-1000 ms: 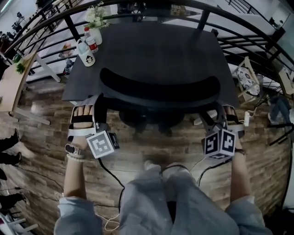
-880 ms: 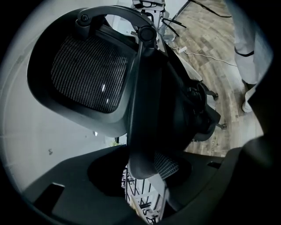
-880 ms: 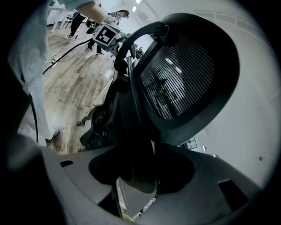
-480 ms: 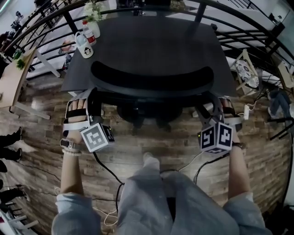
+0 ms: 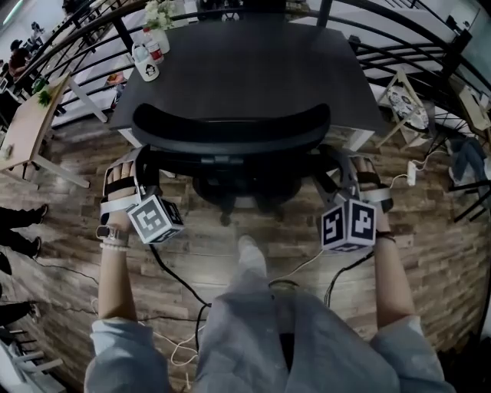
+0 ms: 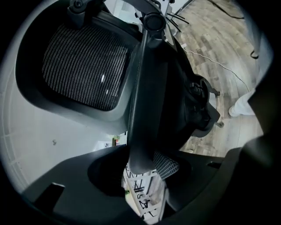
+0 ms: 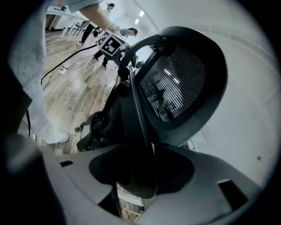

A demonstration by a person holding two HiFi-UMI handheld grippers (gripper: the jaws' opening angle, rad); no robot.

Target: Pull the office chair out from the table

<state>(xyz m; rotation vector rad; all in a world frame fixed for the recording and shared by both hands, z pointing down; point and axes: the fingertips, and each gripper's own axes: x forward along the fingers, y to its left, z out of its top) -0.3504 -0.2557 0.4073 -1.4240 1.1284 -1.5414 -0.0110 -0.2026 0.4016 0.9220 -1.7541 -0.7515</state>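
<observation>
The black mesh-backed office chair (image 5: 230, 127) stands at the near edge of the dark rectangular table (image 5: 253, 69). The left gripper (image 6: 141, 169) and right gripper (image 7: 137, 186) each clamp one armrest (image 6: 145, 96), apparently pressing it.

Mug (image 5: 146, 67): white, I see it on the table's (image 5: 253, 69) far left corner.
Bottle (image 5: 156, 52): red label, just beside the mug.
Flowers (image 5: 159, 14): pale, same corner, at the far edge.
Floor (image 5: 230, 246): wood planks.
Cables (image 5: 175, 278): black, lying across the floor.
Railing (image 5: 121, 29): black bars beyond the table.
</observation>
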